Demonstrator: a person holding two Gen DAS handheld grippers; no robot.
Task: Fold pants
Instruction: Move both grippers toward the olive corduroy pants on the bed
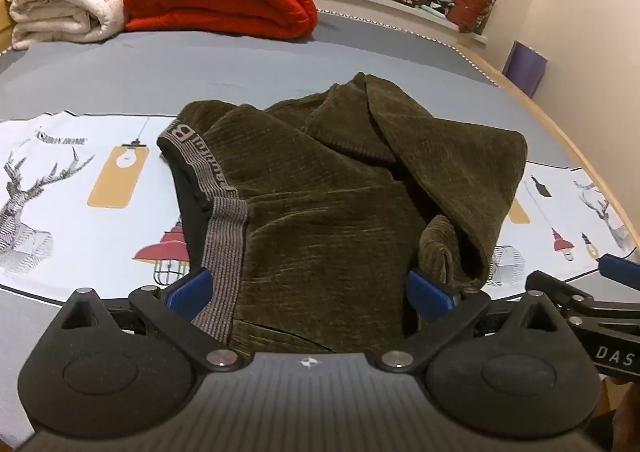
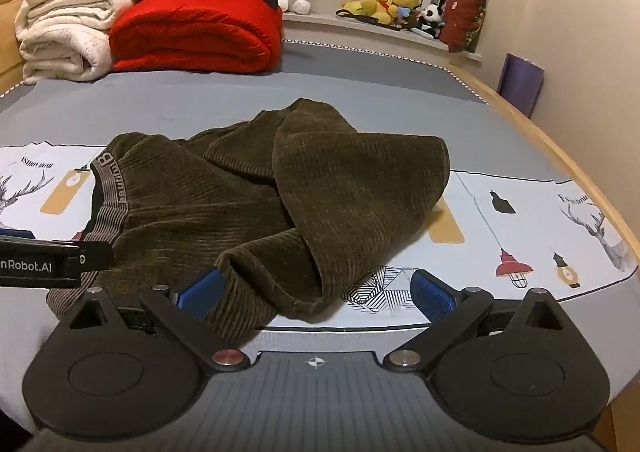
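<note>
A: Nearest, what are the 2 tools doing?

B: The left gripper [image 1: 310, 290] has its jaws spread wide, clamping nothing; the grey striped waistband [image 1: 224, 248] and olive cloth lie between its blue pads [image 1: 192, 288]. The right gripper [image 2: 316, 292] is just as wide apart, holding nothing, with a rolled hem by its left pad.

A: And the pants [image 2: 248, 203]?

B: Crumpled in a heap on the printed sheet [image 2: 520, 219] at the bed's near edge, legs bunched over each other.

A: Farther back?

B: A red blanket [image 2: 196, 31] beside a white blanket [image 2: 64, 35], then plush toys [image 2: 384, 3] on the windowsill.
</note>
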